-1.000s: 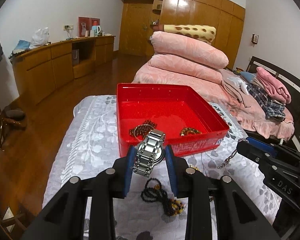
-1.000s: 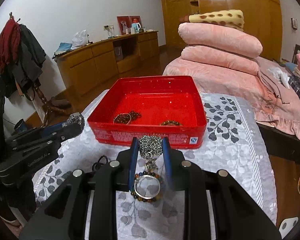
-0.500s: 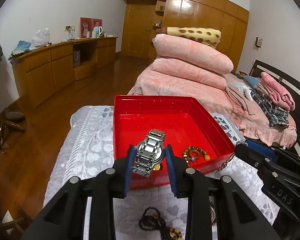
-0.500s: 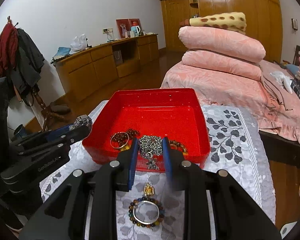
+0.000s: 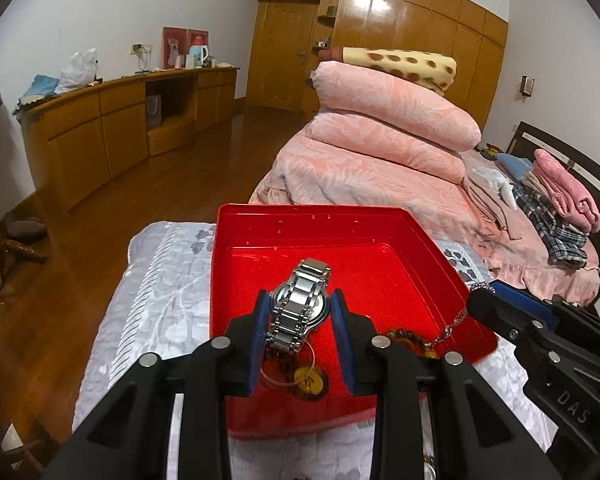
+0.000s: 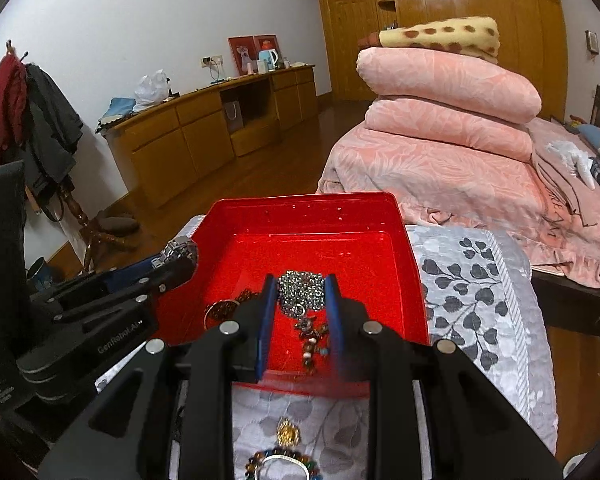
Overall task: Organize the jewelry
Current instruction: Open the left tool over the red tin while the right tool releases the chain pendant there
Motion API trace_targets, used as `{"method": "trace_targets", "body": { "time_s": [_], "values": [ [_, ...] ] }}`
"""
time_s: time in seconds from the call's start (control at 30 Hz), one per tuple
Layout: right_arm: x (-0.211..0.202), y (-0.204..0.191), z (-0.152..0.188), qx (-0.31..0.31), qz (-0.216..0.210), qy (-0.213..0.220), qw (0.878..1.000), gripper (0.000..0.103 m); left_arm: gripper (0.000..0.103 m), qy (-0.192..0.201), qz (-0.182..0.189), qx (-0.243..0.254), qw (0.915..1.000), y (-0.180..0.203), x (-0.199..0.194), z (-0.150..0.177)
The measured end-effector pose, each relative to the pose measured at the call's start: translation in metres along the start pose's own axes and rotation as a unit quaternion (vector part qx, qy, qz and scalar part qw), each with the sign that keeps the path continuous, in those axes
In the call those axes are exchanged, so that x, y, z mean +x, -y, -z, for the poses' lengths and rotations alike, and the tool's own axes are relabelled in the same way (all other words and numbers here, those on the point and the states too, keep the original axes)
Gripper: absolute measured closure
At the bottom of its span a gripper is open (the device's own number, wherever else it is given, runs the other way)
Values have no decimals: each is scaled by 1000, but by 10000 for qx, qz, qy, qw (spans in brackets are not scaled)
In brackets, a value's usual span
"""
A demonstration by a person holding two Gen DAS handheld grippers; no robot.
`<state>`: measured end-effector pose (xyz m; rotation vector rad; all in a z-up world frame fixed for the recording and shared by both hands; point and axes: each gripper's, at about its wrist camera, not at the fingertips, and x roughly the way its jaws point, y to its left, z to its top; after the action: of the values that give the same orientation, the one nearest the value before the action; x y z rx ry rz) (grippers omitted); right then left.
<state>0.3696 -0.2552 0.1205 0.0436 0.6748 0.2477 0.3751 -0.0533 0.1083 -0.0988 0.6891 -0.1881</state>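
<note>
A red tray (image 5: 340, 222) stands on a grey leaf-patterned cloth; it also shows in the right wrist view (image 6: 300, 210). My left gripper (image 5: 300, 312) is shut on a silver metal watch (image 5: 300, 304) and holds it above the tray's near part. My right gripper (image 6: 300, 300) is shut on a bunched silver chain necklace (image 6: 302, 294) whose pendant dangles over the tray. Beaded bracelets (image 5: 404, 338) and a ring with a gold tag (image 5: 306, 378) lie in the tray. Each gripper shows in the other's view, the left one (image 6: 176, 252) and the right one (image 5: 480, 300).
A multicoloured bead bracelet with a silver ring (image 6: 280, 466) and a gold charm (image 6: 287, 434) lie on the cloth in front of the tray. A bed with pink quilts (image 5: 380, 136) stands behind, a wooden sideboard (image 5: 112, 128) to the left.
Both grippers have moved forward and up, from in front of the tray to over it, carrying the watch and the chain necklace.
</note>
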Motion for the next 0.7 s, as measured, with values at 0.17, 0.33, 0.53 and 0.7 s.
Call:
{"method": "trace_targets", "body": {
  "time_s": [0.17,0.33,0.53,0.7],
  "values": [
    [21,7,-4,90,-7,-137,9999,80,72,-163,-25,-51,9999,-2,24,-5],
    [36,13,-4,168,42,-232,9996,74,72,-410,-2,-44,9991,-1,47,-2],
    [27,24,-1,273,194,-53,9994,61,61,-203,2,43,9998,-1,30,-3],
    [-4,27,6,276,282,249,9989,50,42,197,10,-44,9998,-12,-13,-4]
  ]
}}
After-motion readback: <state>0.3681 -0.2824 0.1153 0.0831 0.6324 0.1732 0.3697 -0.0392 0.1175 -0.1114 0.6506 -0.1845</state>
